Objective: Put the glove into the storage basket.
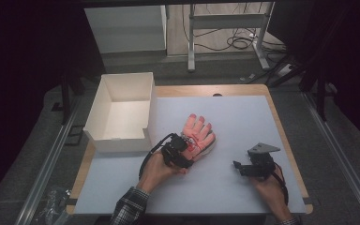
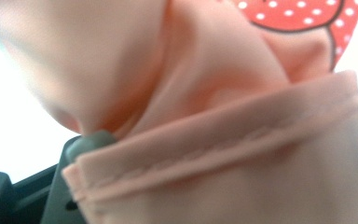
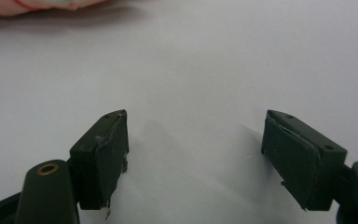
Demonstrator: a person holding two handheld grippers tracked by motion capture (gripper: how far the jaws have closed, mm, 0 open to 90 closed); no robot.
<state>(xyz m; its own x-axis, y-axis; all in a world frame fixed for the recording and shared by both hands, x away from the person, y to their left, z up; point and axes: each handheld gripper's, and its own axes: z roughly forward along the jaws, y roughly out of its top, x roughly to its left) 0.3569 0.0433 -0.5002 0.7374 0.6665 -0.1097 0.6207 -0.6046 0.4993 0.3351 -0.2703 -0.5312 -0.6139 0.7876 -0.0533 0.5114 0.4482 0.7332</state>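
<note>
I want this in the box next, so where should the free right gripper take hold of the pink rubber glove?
Probably the fingers of the pink rubber glove: they lie flat and splayed, away from the left gripper pinching the cuff. Bring the open right gripper in low from the glove's right side.

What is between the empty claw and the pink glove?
Nothing but bare white table: in the high view, the right claw sits apart from the pink glove, which the left claw grips.
</note>
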